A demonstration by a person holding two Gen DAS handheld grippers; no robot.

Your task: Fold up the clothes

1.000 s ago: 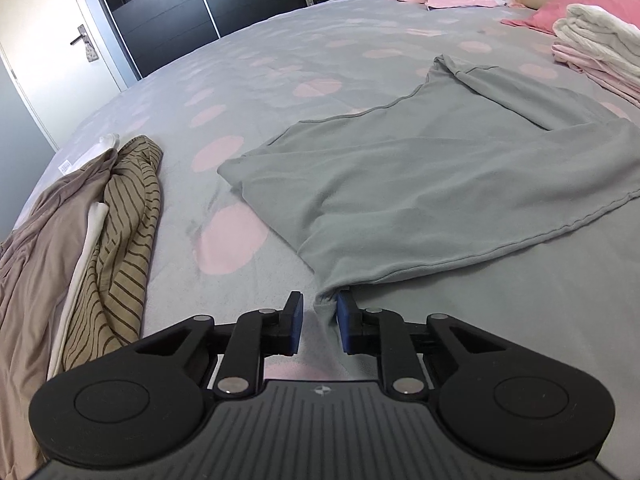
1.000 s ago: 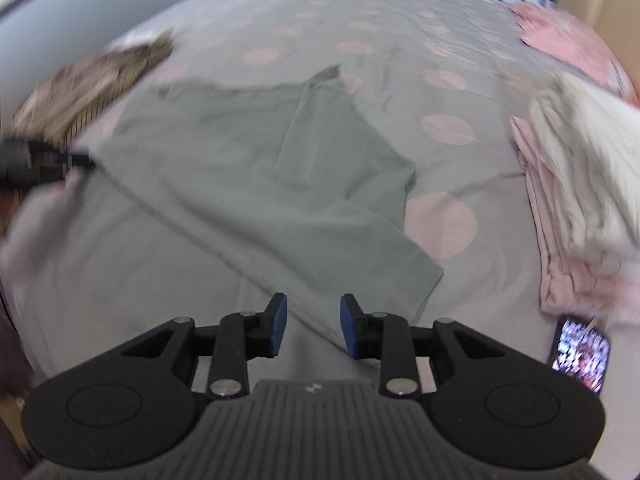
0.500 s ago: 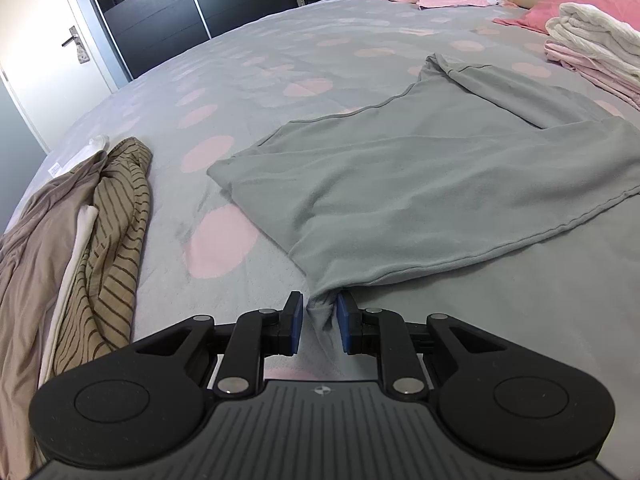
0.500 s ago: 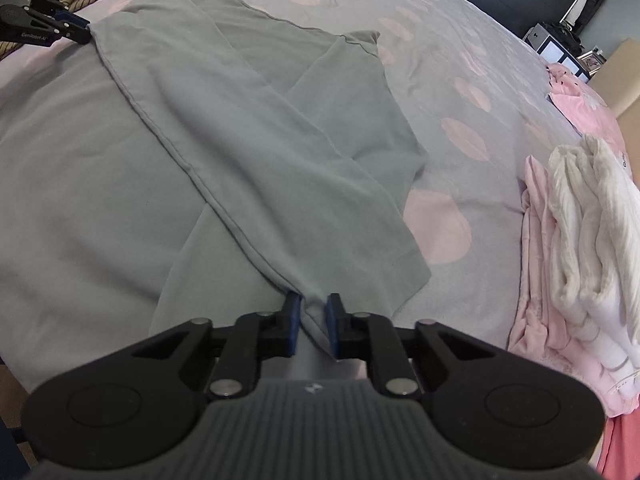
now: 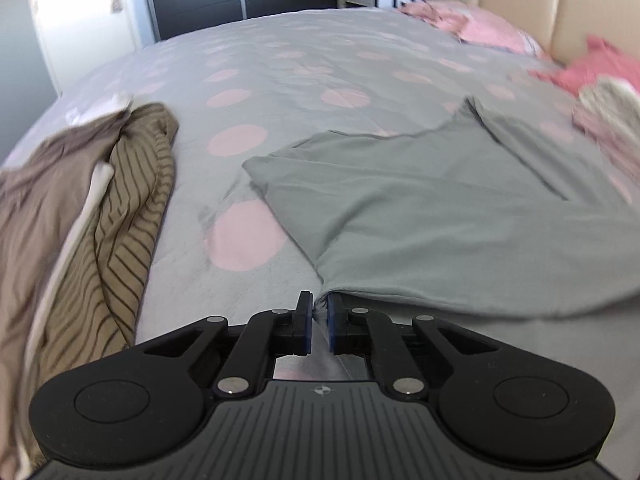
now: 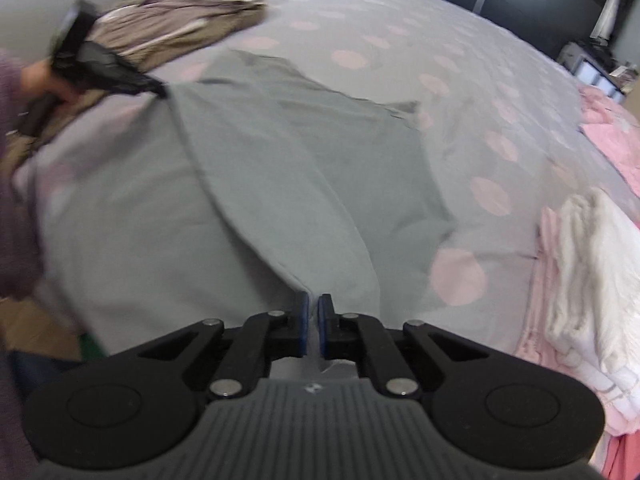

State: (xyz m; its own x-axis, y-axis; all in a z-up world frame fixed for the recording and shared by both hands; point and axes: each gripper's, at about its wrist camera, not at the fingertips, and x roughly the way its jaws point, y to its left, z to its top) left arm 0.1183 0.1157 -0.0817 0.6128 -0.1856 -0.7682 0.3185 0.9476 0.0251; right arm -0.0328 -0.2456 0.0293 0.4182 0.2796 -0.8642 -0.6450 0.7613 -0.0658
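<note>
A grey garment (image 5: 440,208) lies spread on the dotted grey bedspread (image 5: 280,60). My left gripper (image 5: 318,300) has the garment's near corner between its pads; its jaws are closing and pinch the cloth. In the right wrist view the garment (image 6: 300,168) runs from my right gripper (image 6: 313,300) to the left gripper (image 6: 162,90) at the far left. The right gripper's jaws are closing tight on the hem at the other near corner. The near edge hangs stretched between the two grippers, a little above the bed.
A heap of brown and striped clothes (image 5: 132,200) lies at the left of the bed. A folded stack of white and pink laundry (image 6: 584,280) sits at the right. Pink pillows (image 5: 492,32) rest against the headboard. A hand (image 6: 48,80) holds the left gripper.
The right gripper went from open to closed on the garment's hem and rose. The left gripper's pads drew tighter on the corner, and both lifted the near edge off the bed.
</note>
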